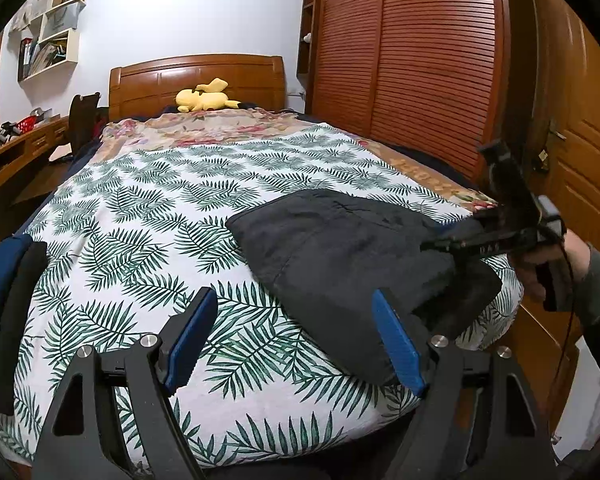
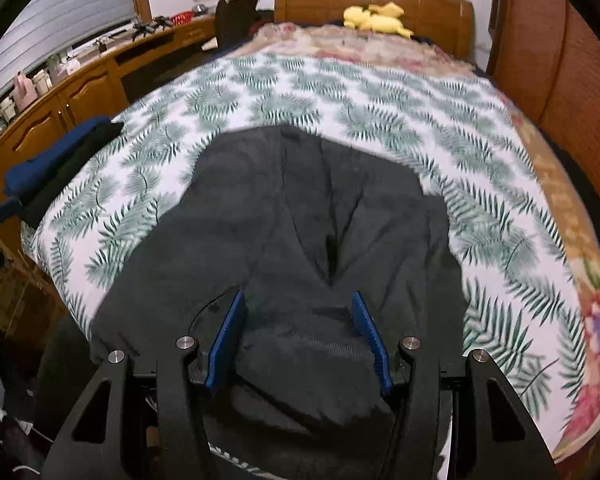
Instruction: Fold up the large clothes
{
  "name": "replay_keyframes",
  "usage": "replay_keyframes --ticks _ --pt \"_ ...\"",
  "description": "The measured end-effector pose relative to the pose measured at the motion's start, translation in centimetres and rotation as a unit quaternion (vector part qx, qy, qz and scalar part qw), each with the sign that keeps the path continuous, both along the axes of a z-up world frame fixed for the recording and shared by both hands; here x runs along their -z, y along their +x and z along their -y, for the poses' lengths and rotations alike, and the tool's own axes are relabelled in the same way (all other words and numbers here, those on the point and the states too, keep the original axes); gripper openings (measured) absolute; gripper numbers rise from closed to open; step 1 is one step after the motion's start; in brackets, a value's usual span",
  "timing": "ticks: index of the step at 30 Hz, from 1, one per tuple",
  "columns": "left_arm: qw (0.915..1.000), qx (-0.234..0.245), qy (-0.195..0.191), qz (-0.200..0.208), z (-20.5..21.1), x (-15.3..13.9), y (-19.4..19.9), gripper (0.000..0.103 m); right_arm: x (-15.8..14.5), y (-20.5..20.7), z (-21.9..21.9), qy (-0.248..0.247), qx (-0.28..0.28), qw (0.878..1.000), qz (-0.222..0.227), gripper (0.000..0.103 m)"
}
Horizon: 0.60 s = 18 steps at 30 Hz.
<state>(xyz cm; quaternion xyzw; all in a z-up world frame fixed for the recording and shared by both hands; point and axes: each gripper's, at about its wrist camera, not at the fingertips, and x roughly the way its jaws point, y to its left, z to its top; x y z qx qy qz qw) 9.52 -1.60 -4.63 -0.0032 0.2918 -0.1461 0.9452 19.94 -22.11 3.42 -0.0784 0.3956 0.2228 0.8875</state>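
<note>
A dark grey garment (image 1: pixel 340 264) lies partly folded on the bed (image 1: pixel 148 216), near its foot and toward the side by the slatted wooden wardrobe (image 1: pixel 400 64). The bed is covered with a white sheet printed with green fern leaves.

The left tool (image 1: pixel 296 340) is released: its blue pads (image 1: pixel 192 340) stand wide apart above the sheet with nothing between them, the right-hand pad just beside the garment's near edge.

The right tool (image 2: pixel 300 344) sits over the near end of the garment. Its blue pads (image 2: pixel 228 340) are spread, with a bunched part of the dark cloth lying between them; whether the pads press on it cannot be told. In the left wrist view the right tool (image 1: pixel 448 245) reaches in from the wardrobe side, its tips at the garment's upper fold, with the person's hand (image 1: pixel 556 264) on the handle.

At the far side edge of the bed lies a stack of blue and black folded clothes (image 2: pixel 56 168). A yellow plush toy (image 1: pixel 206 98) rests against the wooden headboard (image 1: pixel 196 80). A wooden desk (image 2: pixel 80 84) with small items runs along the wall beside the bed.
</note>
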Motion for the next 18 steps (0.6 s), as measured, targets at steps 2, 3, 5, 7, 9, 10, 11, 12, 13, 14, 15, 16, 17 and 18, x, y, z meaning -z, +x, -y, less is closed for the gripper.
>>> replay_keyframes --ticks 2,3,5,7,9,10,11,12,13,14,15,16,17,18 --pt "1.0000 -0.001 -0.002 -0.001 0.0 0.1 0.0 0.080 0.6 0.3 0.0 -0.001 0.002 1.000 -0.009 0.057" --pt "1.0000 -0.002 -0.002 -0.001 -0.1 0.2 -0.1 0.080 0.9 0.4 0.0 0.000 0.004 1.000 -0.014 0.057" --pt "1.0000 -0.005 -0.003 0.000 -0.1 0.2 -0.1 0.080 1.3 0.9 0.1 0.010 0.006 1.000 -0.023 0.057" --pt "1.0000 -0.005 -0.005 0.000 0.0 0.1 -0.1 0.080 1.5 1.1 0.4 0.025 0.010 0.999 -0.031 0.057" --pt "1.0000 -0.005 -0.004 0.001 0.0 0.1 -0.2 0.080 1.8 1.4 0.7 0.040 0.012 0.998 -0.039 0.058" --pt "1.0000 -0.006 -0.004 0.002 0.0 0.1 -0.1 0.080 2.0 1.4 0.9 0.046 0.014 0.998 -0.043 0.058" --pt "1.0000 -0.006 -0.005 0.003 -0.1 0.0 -0.2 0.080 2.2 1.5 1.0 0.051 0.013 0.998 -0.046 0.058" --pt "1.0000 -0.006 -0.006 0.003 -0.1 0.0 -0.2 0.080 2.4 1.5 1.1 0.054 0.012 0.997 -0.048 0.058" --pt "1.0000 -0.006 -0.006 0.003 -0.1 0.0 -0.2 0.080 2.5 1.6 1.1 0.056 0.010 0.997 -0.050 0.058" --pt "1.0000 -0.006 -0.005 0.003 -0.1 0.0 -0.2 0.080 2.4 1.6 1.0 0.058 0.008 0.997 -0.050 0.056" --pt "1.0000 -0.006 -0.004 0.003 -0.1 0.0 -0.2 0.080 2.6 1.5 1.2 0.063 0.002 0.997 -0.050 0.047" --pt "1.0000 -0.006 -0.004 0.003 -0.1 0.0 -0.2 0.080 2.5 1.3 1.1 0.065 -0.003 0.997 -0.049 0.042" --pt "1.0000 -0.006 -0.005 0.003 -0.1 0.0 -0.2 0.080 2.4 1.1 1.0 0.062 -0.007 0.997 -0.045 0.030" --pt "1.0000 -0.006 -0.005 0.003 -0.2 0.0 -0.2 0.080 2.2 0.8 0.9 0.062 -0.013 0.997 -0.039 0.020"
